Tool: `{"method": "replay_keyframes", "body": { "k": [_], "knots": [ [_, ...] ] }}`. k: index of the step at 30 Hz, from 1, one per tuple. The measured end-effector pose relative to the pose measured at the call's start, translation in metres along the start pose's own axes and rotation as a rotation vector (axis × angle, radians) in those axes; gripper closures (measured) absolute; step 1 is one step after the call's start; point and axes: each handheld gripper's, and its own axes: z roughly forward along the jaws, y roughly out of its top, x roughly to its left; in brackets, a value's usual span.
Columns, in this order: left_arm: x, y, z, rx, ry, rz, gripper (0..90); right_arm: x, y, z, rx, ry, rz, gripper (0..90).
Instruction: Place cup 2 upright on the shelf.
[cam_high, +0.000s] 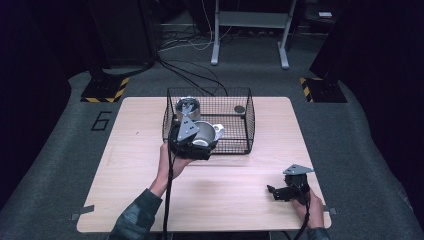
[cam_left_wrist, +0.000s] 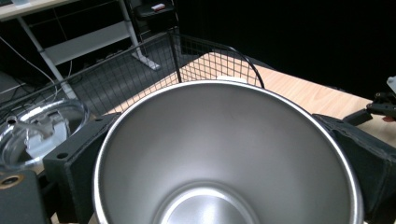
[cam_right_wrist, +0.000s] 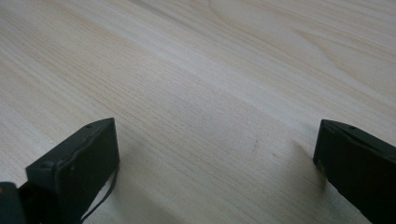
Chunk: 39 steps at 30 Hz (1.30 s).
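My left gripper (cam_high: 200, 141) is shut on a steel cup (cam_high: 203, 133) at the front left of a black wire basket (cam_high: 248, 120). In the left gripper view the cup's open mouth (cam_left_wrist: 224, 154) faces me, with a black jaw pressed against each side. A clear lid (cam_left_wrist: 39, 130) lies to its left; in the high view it sits on a second steel cup (cam_high: 187, 107) inside the basket. My right gripper (cam_high: 272, 191) rests low over the wooden table (cam_high: 235, 180) near its front right corner. It is open, and between its fingers (cam_right_wrist: 77, 170) there is only bare wood (cam_right_wrist: 210, 93).
A small dark round object (cam_high: 239, 109) lies in the basket's far right corner. Cables (cam_high: 192, 75) run across the grey floor behind the table, near a white desk frame (cam_high: 250, 30). Black stands with yellow-striped bases (cam_high: 105, 90) flank the far corners.
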Motion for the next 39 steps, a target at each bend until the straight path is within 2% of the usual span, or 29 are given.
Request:
{"method": "replay_keyframes", "body": {
  "k": [14, 17, 32, 39],
  "knots": [
    [0.002, 0.017, 0.012, 0.000, 0.000, 0.017, 5.8, 0.000, 0.000, 0.000, 0.000, 0.000, 0.000, 0.0],
    [0.004, 0.020, 0.015, -0.001, -0.004, 0.003, 5.8, 0.000, 0.000, 0.000, 0.000, 0.001, 0.000, 0.0],
    [0.010, 0.033, 0.036, 0.003, 0.006, 0.000, 5.8, 0.000, 0.000, 0.000, 0.000, 0.001, 0.001, 0.0],
    [0.017, 0.041, 0.052, 0.010, 0.009, -0.026, 5.8, 0.000, 0.000, 0.000, -0.003, 0.000, 0.006, 0.0]
  ]
}}
